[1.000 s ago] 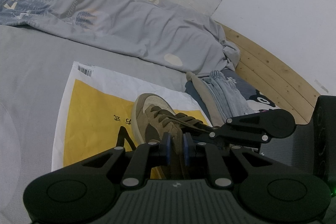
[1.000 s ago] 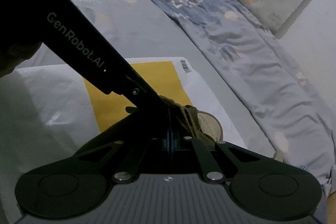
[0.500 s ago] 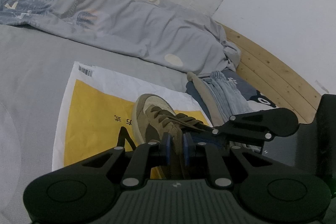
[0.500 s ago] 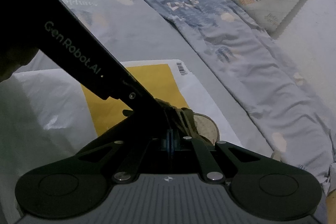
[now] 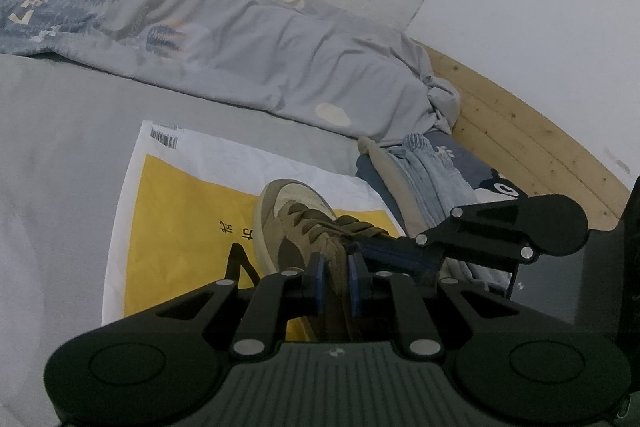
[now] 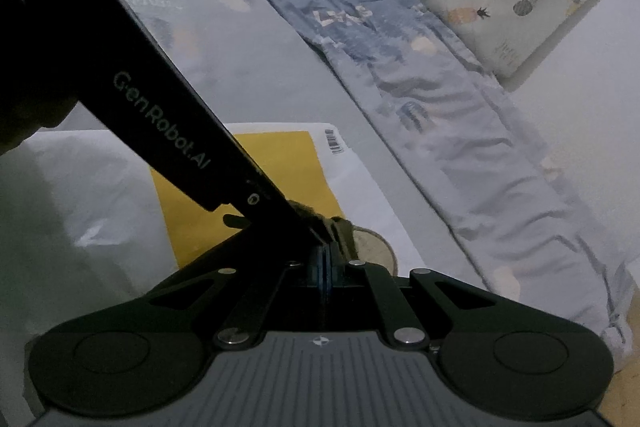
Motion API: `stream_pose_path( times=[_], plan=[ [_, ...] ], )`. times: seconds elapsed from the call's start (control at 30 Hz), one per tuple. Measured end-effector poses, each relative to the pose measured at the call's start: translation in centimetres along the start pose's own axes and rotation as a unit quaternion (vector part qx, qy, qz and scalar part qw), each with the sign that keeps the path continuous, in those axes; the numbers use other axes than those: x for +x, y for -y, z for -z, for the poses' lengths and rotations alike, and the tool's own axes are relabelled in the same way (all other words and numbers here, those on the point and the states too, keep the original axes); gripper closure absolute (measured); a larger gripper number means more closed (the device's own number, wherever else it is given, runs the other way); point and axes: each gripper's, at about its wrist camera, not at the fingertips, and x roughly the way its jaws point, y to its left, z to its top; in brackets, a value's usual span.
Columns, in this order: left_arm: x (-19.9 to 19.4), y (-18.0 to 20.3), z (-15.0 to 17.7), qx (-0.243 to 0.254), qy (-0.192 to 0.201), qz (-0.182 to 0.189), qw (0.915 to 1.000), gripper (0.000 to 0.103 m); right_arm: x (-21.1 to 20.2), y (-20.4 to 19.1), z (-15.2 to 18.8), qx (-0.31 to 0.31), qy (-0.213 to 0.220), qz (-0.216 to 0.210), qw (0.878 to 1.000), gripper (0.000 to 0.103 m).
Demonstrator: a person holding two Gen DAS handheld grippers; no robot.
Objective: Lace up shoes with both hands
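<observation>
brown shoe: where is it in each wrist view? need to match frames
Left wrist: shoe at lower centre, toe pointing away, heel end between the left gripper pads.
Right wrist: only its toe shows, just above the shut right gripper.
Shared landmark: yellow-and-white mailer under the shoe.

"GenRobot.AI" in pale letters along the black left gripper (image 6: 160, 115) arm. Barcode (image 5: 164, 139) printed at a corner of the white-and-yellow mailer (image 5: 180, 211); black characters on its yellow panel, not legible. Lettering on the quilt (image 6: 344, 17), unreadable.
</observation>
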Motion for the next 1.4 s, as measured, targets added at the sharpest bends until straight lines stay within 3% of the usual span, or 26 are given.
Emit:
stream_pose_path(
  times=[0.4,0.6,1.4],
  plan=[
    [-0.1,0.1,0.0,-0.002,-0.001,-0.003,1.0,0.093,0.5,-0.2,-0.3,-0.002,-0.003,-0.005,1.0,0.102],
    [0.0,0.1,0.0,-0.003,-0.001,-0.002,1.0,0.093,-0.3,-0.1,-0.7,0.004,0.015,-0.006,1.0,0.102],
    [-0.3,-1.0,-0.1,-0.034,-0.003,0.011,0.9993,0.093,1.5,-0.1,0.1,0.027,-0.001,-0.018,0.999,0.102]
  ],
)
